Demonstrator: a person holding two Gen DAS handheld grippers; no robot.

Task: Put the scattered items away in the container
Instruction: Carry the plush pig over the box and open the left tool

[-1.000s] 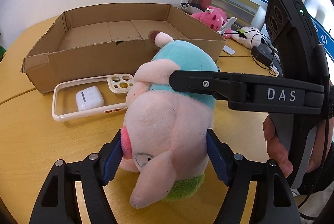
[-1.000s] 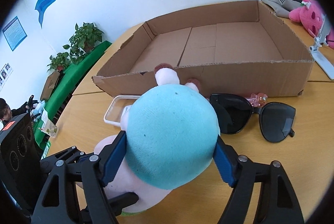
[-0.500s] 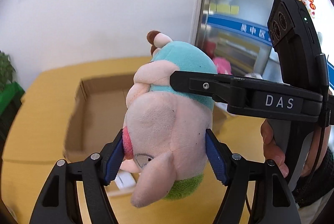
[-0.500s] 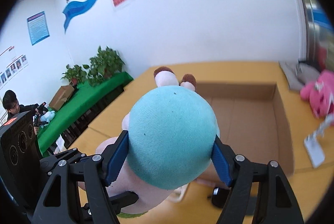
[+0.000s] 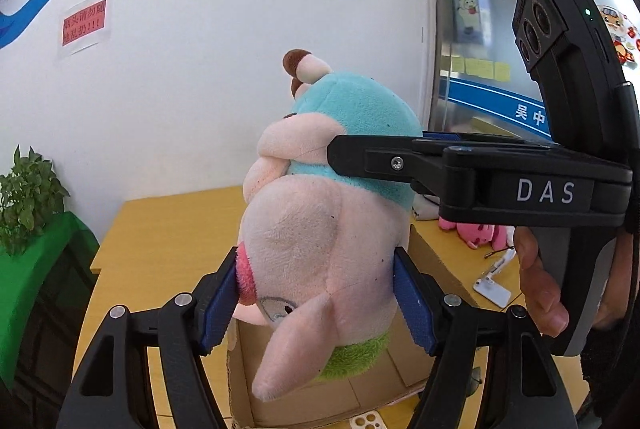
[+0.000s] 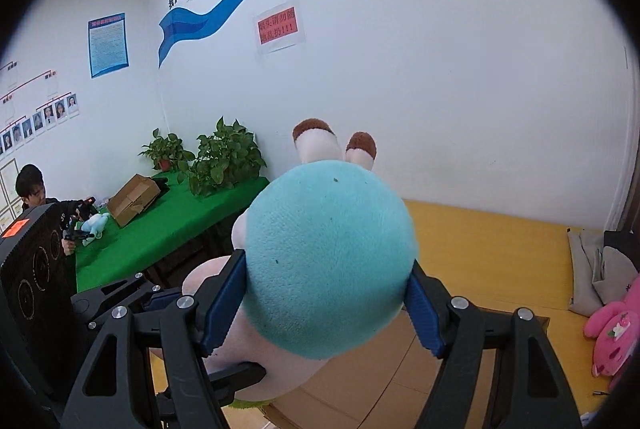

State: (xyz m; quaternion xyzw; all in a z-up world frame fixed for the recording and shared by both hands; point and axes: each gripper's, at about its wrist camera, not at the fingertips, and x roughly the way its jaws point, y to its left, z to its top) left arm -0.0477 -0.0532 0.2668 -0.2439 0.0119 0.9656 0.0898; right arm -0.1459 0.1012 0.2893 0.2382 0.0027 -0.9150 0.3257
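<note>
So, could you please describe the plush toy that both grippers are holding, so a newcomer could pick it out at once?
Look above the cardboard box on the yellow table. There the left gripper and right gripper both clamp one plush toy in the air. Unlike the all-pink plush lying on the table, it is pale pink with a teal body and brown-tipped feet.

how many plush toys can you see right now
3: the pig plush clamped by both grippers, a pink plush on the table at right, a small blue one far left. More may be hidden.
</note>
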